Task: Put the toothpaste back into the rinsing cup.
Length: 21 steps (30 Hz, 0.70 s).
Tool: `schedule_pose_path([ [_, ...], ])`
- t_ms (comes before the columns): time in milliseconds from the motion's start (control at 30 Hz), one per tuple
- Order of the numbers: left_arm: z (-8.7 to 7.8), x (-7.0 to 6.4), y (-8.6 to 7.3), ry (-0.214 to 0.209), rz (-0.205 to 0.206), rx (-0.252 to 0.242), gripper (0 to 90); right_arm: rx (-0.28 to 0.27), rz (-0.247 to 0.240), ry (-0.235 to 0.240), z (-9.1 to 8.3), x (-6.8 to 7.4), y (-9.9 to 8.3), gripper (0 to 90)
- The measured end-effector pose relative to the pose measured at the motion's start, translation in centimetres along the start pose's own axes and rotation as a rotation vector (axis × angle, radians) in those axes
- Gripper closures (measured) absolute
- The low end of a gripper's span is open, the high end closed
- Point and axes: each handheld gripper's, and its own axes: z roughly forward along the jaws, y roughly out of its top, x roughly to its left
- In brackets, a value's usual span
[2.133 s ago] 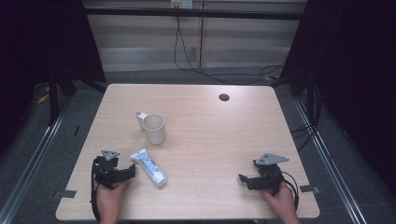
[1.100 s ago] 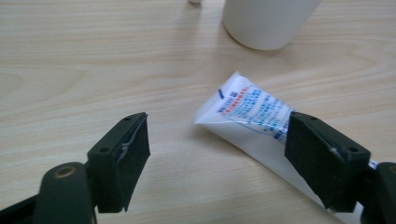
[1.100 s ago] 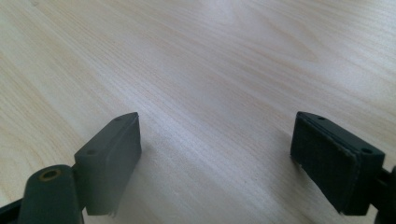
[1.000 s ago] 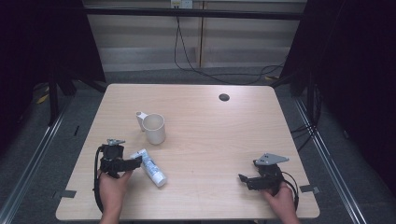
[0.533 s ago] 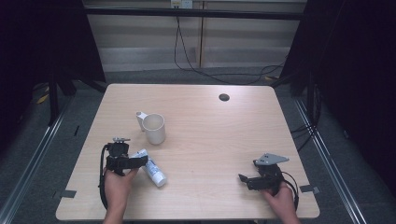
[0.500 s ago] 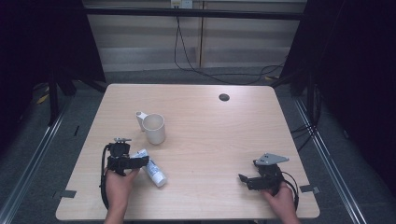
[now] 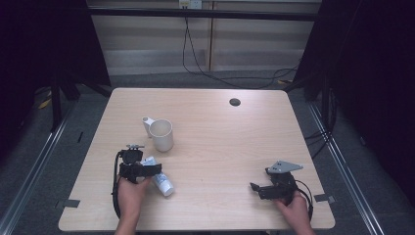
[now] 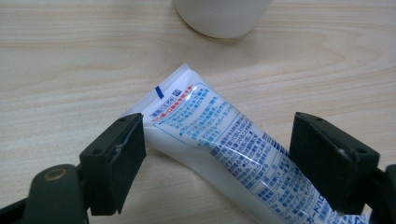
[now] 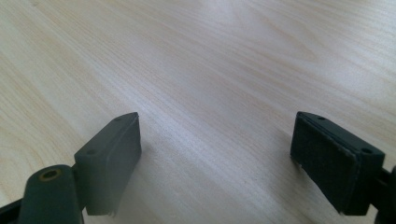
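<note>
The left gripper [image 7: 147,170] sits low over the table [image 7: 220,137], just in front of the mug [image 7: 161,134], on the side nearest the person. Its jaws stand wide apart, one on either side of the tube [image 7: 159,176], which lies flat on the wood. In the left gripper view the tube [image 8: 224,154] runs slantwise between the two black jaws, its flat crimped end pointing towards the mug [image 8: 222,16] and its printed body passing under the jaw on the right of that view. The jaw on the left of that view sits right against the tube's edge; whether it touches cannot be told. The tube is not clamped.

The left hand [image 7: 129,188] comes up from the near edge of the table, forearm roughly straight, and the gripper points sideways across the tube towards the middle of the table. A black cable loops from the gripper down beside the wrist.

The right gripper [image 7: 257,188] is well apart from the mug, far to its right and nearer the person. The right hand [image 7: 293,210] holds it low over the table, pointing left. Its jaws are wide open with nothing but bare wood [image 9: 210,93] between them in the right gripper view. A grey three-cornered plate [image 7: 284,167] sits on top of it.
</note>
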Motion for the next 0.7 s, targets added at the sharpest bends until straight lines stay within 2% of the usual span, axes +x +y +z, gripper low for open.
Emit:
schedule_pose_path([
  [100,0.34,-0.2,0.1,0.002,0.018,0.016,19.3,0.0,0.0,0.0,0.0,0.0,0.0,15.7],
  [367,0.52,-0.44,0.17,0.01,0.017,0.018,24.3,0.0,0.0,0.0,0.0,0.0,0.0,15.7],
  [500,0.83,-0.68,0.23,0.017,0.041,0.039,28.5,0.0,0.0,0.0,0.0,0.0,0.0,15.7],
  [700,1.1,-0.77,0.28,0.018,0.051,0.046,30.2,0.0,0.0,0.0,0.0,0.0,0.0,15.7],
])
